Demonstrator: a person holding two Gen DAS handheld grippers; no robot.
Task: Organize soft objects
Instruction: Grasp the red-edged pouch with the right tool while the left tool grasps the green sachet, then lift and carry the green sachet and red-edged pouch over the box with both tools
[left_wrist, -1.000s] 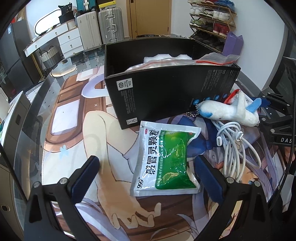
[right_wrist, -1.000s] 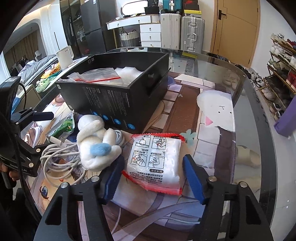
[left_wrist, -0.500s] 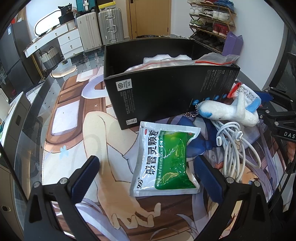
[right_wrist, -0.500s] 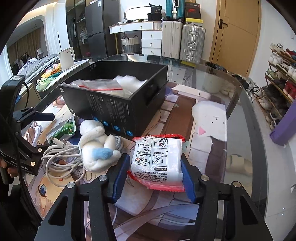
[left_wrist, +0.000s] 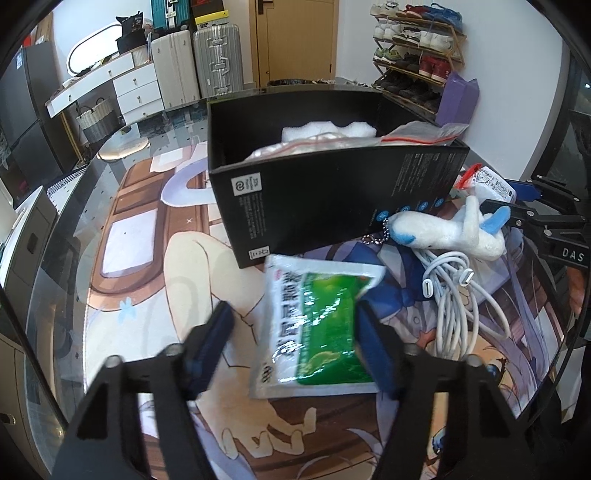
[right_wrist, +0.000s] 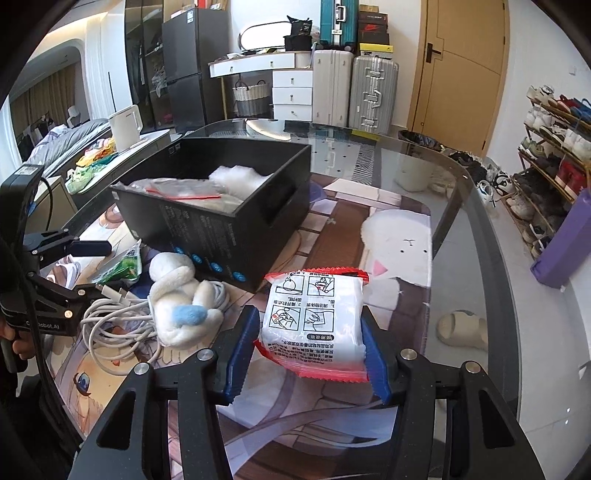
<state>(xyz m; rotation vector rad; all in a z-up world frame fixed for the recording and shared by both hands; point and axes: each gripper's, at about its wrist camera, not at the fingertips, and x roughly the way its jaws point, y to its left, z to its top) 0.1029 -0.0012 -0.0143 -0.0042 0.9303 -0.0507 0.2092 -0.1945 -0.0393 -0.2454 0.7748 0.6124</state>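
Observation:
A green-and-white sachet (left_wrist: 317, 325) lies on the printed mat in front of the black box (left_wrist: 332, 199). My left gripper (left_wrist: 295, 339) straddles it with jaws closing. The right finger (left_wrist: 373, 350) touches the sachet's edge, while the left finger (left_wrist: 218, 332) stands a little off it. My right gripper (right_wrist: 310, 347) is shut on a white packet with red edges (right_wrist: 317, 317), held just above the mat beside the box (right_wrist: 221, 229). A white plush toy with blue parts (right_wrist: 177, 295) rests on a coiled white cable (right_wrist: 110, 325) between the two grippers.
The black box holds clear zip bags and white padding (right_wrist: 236, 177). The glass table's curved edge (right_wrist: 480, 229) runs to the right, with floor, a slipper and a shoe rack beyond. Suitcases and drawers stand at the back.
The left jaws have come in from wide apart to close around the sachet, nudging it. The right jaws shut on the white packet and raised it slightly.

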